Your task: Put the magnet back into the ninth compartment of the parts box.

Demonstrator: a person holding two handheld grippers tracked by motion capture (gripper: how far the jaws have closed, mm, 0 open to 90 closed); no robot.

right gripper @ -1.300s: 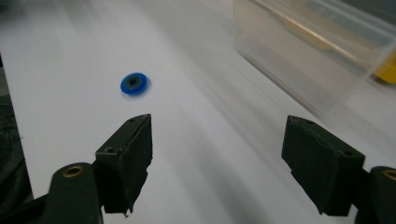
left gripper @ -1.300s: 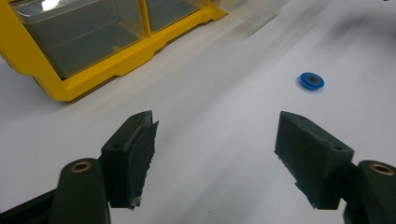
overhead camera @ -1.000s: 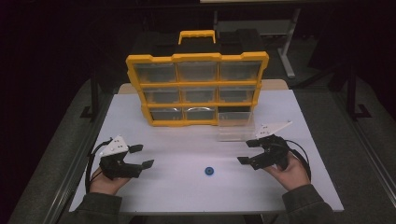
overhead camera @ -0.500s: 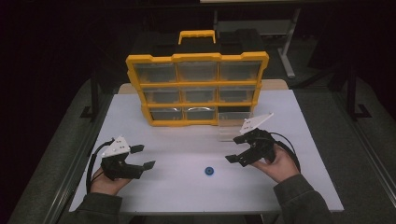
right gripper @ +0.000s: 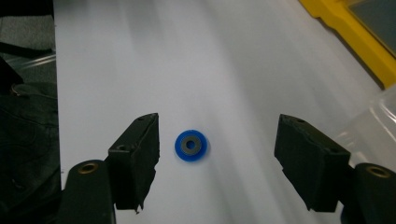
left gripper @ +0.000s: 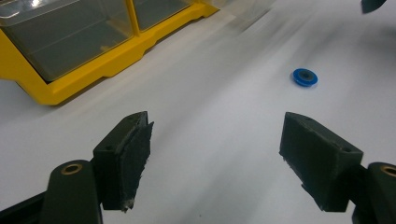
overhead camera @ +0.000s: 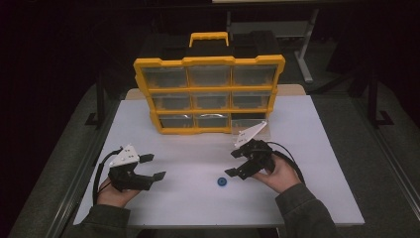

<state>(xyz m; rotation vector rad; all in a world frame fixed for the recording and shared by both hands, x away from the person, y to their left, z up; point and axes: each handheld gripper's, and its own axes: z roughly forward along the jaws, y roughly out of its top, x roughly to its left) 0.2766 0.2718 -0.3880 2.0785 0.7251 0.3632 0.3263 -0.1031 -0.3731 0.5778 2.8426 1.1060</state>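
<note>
Blue disc (overhead camera: 222, 182) lies flat on the white desk (overhead camera: 198, 148) in the high view, just beside the right tongs (overhead camera: 234, 164), which hover released with nothing between them, their jaws having just been closing a little. Left tongs (overhead camera: 152, 166) sit well apart, released too. Behind stands the yellow organizer (overhead camera: 209, 94); its clear drawers are too dim to tell any contents. From the left gripper view, wide jaws frame bare desk, the disc (left gripper: 305, 77) far off, the organizer (left gripper: 93, 65) cut off at the edge. From the right gripper view, the disc's grey centre shows, lying on the desk between the jaws in the picture, nearer the left one.
</note>
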